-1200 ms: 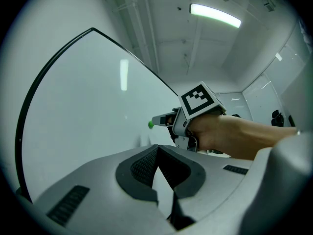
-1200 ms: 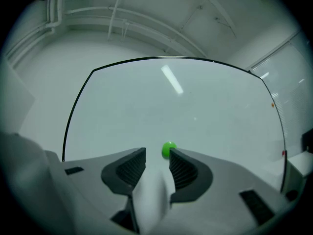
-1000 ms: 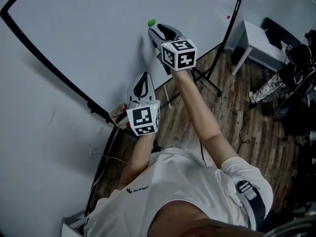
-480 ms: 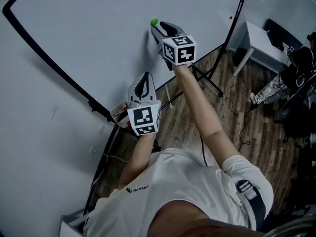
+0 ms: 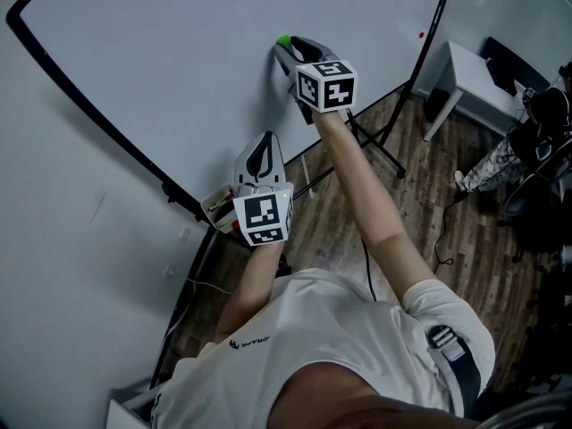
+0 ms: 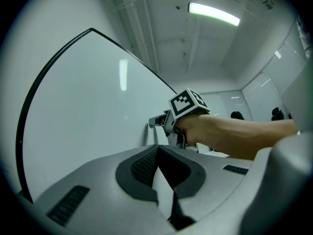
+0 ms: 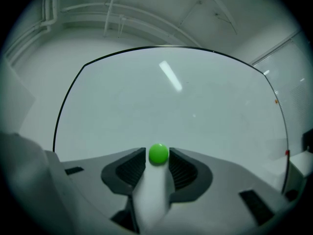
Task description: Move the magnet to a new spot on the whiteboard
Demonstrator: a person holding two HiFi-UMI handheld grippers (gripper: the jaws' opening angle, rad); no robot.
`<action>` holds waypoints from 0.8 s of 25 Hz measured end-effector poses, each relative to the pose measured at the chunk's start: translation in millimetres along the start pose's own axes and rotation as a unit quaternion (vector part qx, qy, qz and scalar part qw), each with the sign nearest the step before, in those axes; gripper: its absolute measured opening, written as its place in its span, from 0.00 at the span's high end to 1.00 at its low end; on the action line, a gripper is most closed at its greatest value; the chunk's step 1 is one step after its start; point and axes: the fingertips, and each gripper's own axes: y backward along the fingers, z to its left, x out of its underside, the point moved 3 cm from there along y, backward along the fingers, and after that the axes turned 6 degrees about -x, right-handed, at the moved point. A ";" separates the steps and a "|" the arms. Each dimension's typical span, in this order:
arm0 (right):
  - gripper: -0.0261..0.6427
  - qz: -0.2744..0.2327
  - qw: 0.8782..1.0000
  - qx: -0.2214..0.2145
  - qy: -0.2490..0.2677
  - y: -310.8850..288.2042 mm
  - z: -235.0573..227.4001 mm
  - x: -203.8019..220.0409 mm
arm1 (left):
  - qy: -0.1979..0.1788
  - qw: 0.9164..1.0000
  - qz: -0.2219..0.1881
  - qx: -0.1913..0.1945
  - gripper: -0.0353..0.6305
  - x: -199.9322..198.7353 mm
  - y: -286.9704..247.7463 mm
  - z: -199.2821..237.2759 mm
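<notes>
The whiteboard (image 5: pixel 161 70) rises just past my fingertips. My left gripper (image 5: pixel 264 138) hangs low and short of the board, its fingers (image 6: pixel 139 168) together with nothing between them. My right gripper (image 5: pixel 286 50) is stretched up to the board, with its fingers (image 7: pixel 131 169) a little apart. The green magnet (image 7: pixel 158 153) sits on the board right between their tips, a pad close on either side. I cannot tell whether the pads touch it.
</notes>
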 end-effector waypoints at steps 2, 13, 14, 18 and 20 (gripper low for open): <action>0.74 0.000 1.000 -0.003 -0.002 -2.0 -0.2 0.7 | -0.002 1.000 0.000 0.002 0.94 1.0 -0.3 -1.6; 0.74 -0.008 1.000 -0.008 -0.007 -6.0 -1.9 0.2 | 0.001 1.000 0.005 0.000 0.94 5.9 -4.7 3.4; 0.76 -0.008 1.000 -0.009 -0.007 -5.7 -2.6 0.1 | 0.001 1.000 0.006 0.001 0.94 6.0 -5.2 3.0; 0.76 -0.006 1.000 -0.011 -0.004 -5.8 -3.3 0.3 | 0.001 1.000 0.009 0.003 0.94 8.4 -6.2 2.1; 0.76 -0.006 1.000 -0.011 -0.002 -5.6 -3.1 0.2 | 0.001 1.000 0.009 0.003 0.94 8.4 -6.3 1.6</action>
